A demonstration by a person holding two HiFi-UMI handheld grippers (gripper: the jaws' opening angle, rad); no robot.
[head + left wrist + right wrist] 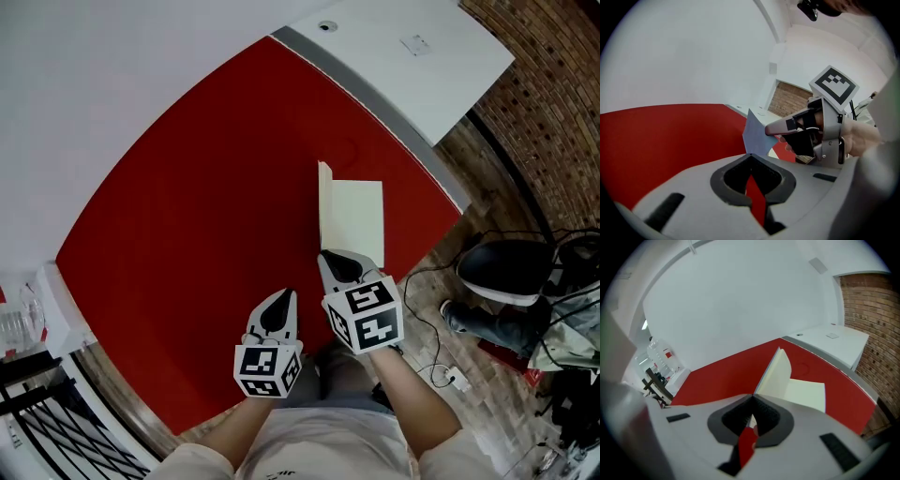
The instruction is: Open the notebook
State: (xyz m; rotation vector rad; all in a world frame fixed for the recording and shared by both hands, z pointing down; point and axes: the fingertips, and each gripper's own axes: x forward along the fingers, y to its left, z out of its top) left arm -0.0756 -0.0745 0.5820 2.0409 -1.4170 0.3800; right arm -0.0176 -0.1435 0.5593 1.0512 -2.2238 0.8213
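A notebook lies on the red table (187, 234), near its right edge, with a cream page (354, 211) showing. Its cover (324, 202) stands up along the left side. My right gripper (328, 255) is shut on the cover's near corner. In the right gripper view the raised cover (776, 376) runs straight into the closed jaw tips of the right gripper (753, 396), beside the open page (806, 394). The left gripper view shows the bluish cover (757, 136) pinched by the right gripper (769, 131). My left gripper (286, 295) hovers to the left, shut and holding nothing, with the left gripper (749, 155) over bare red table.
A white counter (412, 66) borders the table's far right side, with a brick wall (553, 84) beyond. A black chair (511, 272), cables and a bag lie on the wooden floor at right. A black rack (37, 412) stands at lower left.
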